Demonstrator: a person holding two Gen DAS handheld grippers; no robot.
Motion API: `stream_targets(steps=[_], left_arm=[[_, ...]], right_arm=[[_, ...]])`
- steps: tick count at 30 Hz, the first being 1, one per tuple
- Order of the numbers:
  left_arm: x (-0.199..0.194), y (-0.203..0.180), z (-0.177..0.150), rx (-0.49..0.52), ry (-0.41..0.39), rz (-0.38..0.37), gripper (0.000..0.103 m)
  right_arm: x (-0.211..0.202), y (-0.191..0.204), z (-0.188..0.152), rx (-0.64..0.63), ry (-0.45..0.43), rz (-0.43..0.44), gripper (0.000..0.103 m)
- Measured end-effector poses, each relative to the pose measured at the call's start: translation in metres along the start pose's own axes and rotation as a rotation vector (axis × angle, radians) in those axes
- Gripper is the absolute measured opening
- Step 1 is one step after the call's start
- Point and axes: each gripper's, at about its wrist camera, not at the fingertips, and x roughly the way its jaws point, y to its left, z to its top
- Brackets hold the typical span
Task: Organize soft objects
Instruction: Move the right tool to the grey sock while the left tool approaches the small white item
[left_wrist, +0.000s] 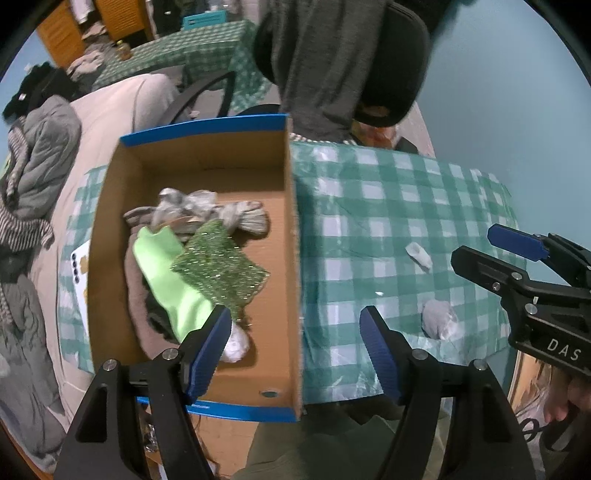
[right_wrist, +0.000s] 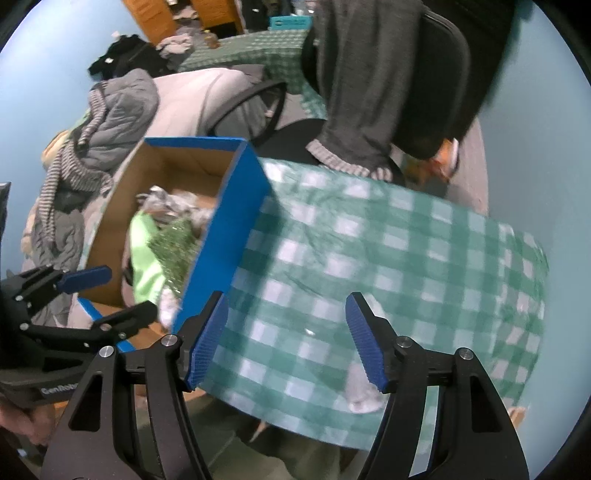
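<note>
Here, grey sock (left_wrist: 439, 319) just right of empty left tool (left_wrist: 295, 345)

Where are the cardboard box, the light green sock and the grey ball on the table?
Box (left_wrist: 192, 162): left wrist view, inner back wall.
Green sock (left_wrist: 166, 280): left wrist view, its middle.
Grey ball (left_wrist: 439, 319): left wrist view, its centre.
</note>
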Motion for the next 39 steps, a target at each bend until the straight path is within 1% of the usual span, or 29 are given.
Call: stream_targets(steps=[2, 5, 10, 15, 21, 24, 27, 30, 39], left_arm=[[0.002, -0.009, 0.001, 0.024, 0.006, -0.004, 0.073], [0.008, -0.02, 0.003, 0.057, 0.019, -0.01, 0.074], [0.019, -0.04, 0.002, 0.121, 0.044, -0.017, 0.074], [0.032, -0.061, -0.002, 0.188, 0.07, -0.019, 0.074], [0.05, -0.077, -0.009, 0.237, 0.106, -0.011, 0.074], [0.061, -0.081, -0.012, 0.254, 0.125, -0.011, 0.074], [0.07, -0.082, -0.015, 0.251, 0.147, -0.023, 0.074], [0.081, -0.082, -0.019, 0.246, 0.166, -0.02, 0.074], [0.098, -0.088, -0.025, 0.263, 0.187, -0.01, 0.074]], right_arm=[[-0.002, -0.011, -0.007, 0.024, 0.009, -0.009, 0.069], [-0.004, -0.024, -0.018, 0.052, 0.017, -0.019, 0.073], [-0.001, -0.048, -0.036, 0.101, 0.039, -0.024, 0.074], [0.014, -0.07, -0.057, 0.167, 0.082, -0.016, 0.074], [0.031, -0.083, -0.075, 0.229, 0.121, 0.005, 0.074], [0.041, -0.088, -0.082, 0.242, 0.14, 0.001, 0.074], [0.05, -0.093, -0.089, 0.25, 0.153, -0.005, 0.074], [0.059, -0.098, -0.096, 0.252, 0.173, -0.01, 0.074], [0.084, -0.099, -0.107, 0.232, 0.209, -0.023, 0.074]])
